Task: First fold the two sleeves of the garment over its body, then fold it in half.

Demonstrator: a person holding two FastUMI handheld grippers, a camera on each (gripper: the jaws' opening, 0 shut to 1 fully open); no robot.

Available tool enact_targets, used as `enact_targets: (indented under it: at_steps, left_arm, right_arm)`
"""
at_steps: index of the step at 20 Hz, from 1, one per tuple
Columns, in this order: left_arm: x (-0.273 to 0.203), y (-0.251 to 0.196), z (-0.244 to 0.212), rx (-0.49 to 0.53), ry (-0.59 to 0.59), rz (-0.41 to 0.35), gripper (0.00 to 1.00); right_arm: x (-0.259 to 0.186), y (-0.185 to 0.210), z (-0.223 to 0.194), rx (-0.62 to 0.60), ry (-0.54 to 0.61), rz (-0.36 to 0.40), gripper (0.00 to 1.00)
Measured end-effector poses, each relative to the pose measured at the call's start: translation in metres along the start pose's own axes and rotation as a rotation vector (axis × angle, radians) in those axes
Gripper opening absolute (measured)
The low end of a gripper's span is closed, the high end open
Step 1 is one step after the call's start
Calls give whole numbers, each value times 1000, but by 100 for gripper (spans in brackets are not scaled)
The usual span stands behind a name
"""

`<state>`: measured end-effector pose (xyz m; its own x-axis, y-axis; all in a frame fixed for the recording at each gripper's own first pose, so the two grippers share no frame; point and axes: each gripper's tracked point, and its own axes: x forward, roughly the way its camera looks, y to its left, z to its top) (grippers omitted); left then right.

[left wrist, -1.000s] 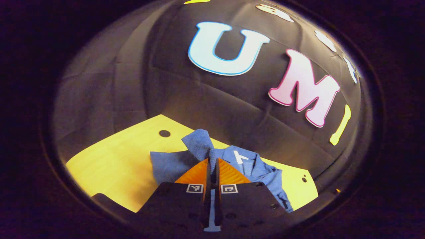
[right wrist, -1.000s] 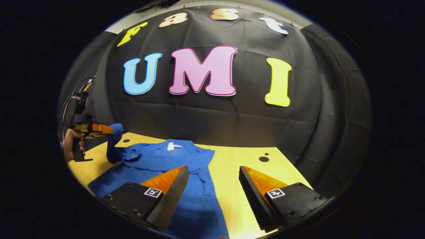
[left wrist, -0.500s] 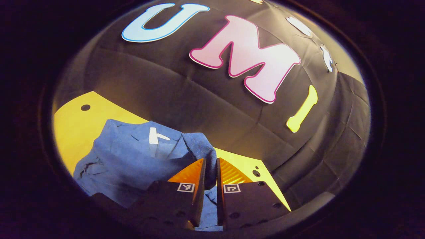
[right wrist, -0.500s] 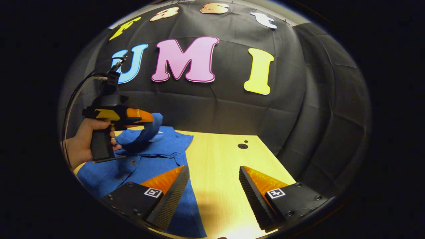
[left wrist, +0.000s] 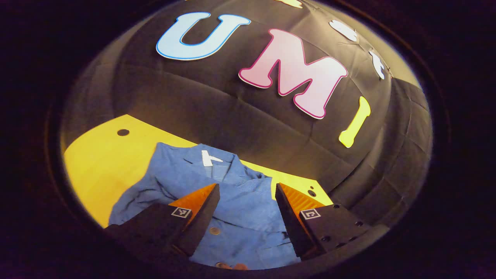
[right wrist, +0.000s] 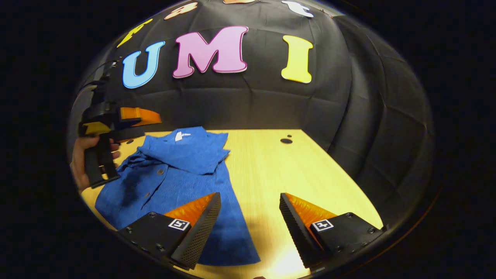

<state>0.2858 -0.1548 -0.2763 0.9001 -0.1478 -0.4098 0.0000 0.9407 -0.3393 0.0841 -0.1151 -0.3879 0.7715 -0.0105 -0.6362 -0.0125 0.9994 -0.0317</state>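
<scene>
Right gripper view: the right gripper (right wrist: 248, 211) hovers with its two ribbed orange fingers wide apart and empty. Ahead to its left, one blue buttoned shirt (right wrist: 174, 170) lies on the pale wooden table (right wrist: 294, 170), sleeves folded in. Beyond it, the left gripper (right wrist: 153, 116) hangs above, jaws spread and empty.

Blue shirt (right wrist: 182, 170): flat on wooden table (right wrist: 279, 170), collar at far end, one sleeve (right wrist: 193, 153) folded over body. Right gripper (right wrist: 248, 201): near edge, fingers wide apart, nothing betw. them. Left gripper (right wrist: 149, 116): far left, above shirt, held by hand (right wrist: 79, 162); open/closed unclear.
</scene>
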Motion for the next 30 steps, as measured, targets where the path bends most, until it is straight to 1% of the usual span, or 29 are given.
enact_targets:
  at_steps: [1, 3, 4, 7, 8, 9, 10, 12, 15, 16, 17, 18, 19, 20, 21, 22, 23, 24, 25, 26, 27, 28, 29, 30]
  left_arm:
    - [-22, 24, -7, 39, 17, 43, 80]
    - [-67, 67, -25, 92, 61, 128, 89]
    - [-89, 90, -36, 103, 91, 162, 84]
    - [-151, 133, -80, 100, 210, 234, 85]
    - [-167, 148, -97, 103, 259, 272, 85]
    - [-182, 160, -114, 106, 308, 307, 89]
    - [-193, 168, -130, 100, 351, 327, 85]
    - [-209, 173, -158, 82, 425, 343, 84]
    - [-214, 168, -182, 52, 480, 345, 85]
    - [-212, 166, -186, 45, 492, 346, 82]
    - [-213, 164, -191, 42, 510, 351, 85]
    - [-214, 165, -195, 62, 517, 367, 85]
    - [-213, 165, -198, 94, 526, 368, 85]
    - [-214, 165, -199, 129, 538, 377, 84]
    - [-209, 160, -200, 132, 535, 368, 84]
    - [-208, 153, -199, 121, 540, 364, 83]
    - [-204, 150, -198, 110, 536, 356, 71]
    - [-201, 148, -200, 98, 534, 357, 65]
    - [-201, 147, -199, 83, 529, 370, 52]
    - [-199, 144, -199, 63, 518, 368, 45]
    - [-195, 138, -200, 44, 516, 339, 31]
    - [-194, 130, -200, 29, 514, 310, 31]
    - [-197, 126, -199, 19, 511, 299, 31]
    - [-193, 127, -203, -17, 505, 319, 19]
  right_arm:
    - [-2, 2, -8, 1, 22, -1, 98]
    - [-7, 7, -27, 2, 70, -4, 98]
    - [-10, 9, -36, 3, 93, -4, 98]
    - [-20, 9, -63, -8, 159, -23, 98]
    - [-22, 7, -70, -16, 178, -34, 98]
    - [-23, 5, -78, -24, 195, -45, 98]
    - [-23, 4, -85, -25, 223, -50, 98]
    - [-24, 3, -98, -9, 263, -59, 99]
    - [-24, 2, -110, -30, 285, -81, 99]
    - [-23, 3, -111, -28, 290, -76, 99]
    - [-22, 3, -109, -25, 275, -77, 99]
    - [-20, 4, -110, -23, 281, -77, 98]
    - [-21, 4, -110, -13, 283, -73, 97]
    - [-20, 5, -110, 11, 286, -67, 97]
    - [-20, 9, -114, 50, 302, -43, 97]
    - [-21, 11, -114, 79, 312, -44, 96]
    - [-17, 10, -109, 79, 295, -37, 94]
    - [-18, 12, -115, 60, 324, -19, 82]
    - [-17, 16, -114, 51, 321, 2, 72]
    - [-16, 24, -113, 49, 321, 31, 64]
    - [-18, 29, -115, 34, 330, 45, 42]
    - [-17, 31, -113, 14, 318, 53, 19]
    - [-16, 30, -113, -17, 317, 55, 16]
    - [-16, 30, -114, -39, 314, 58, 14]
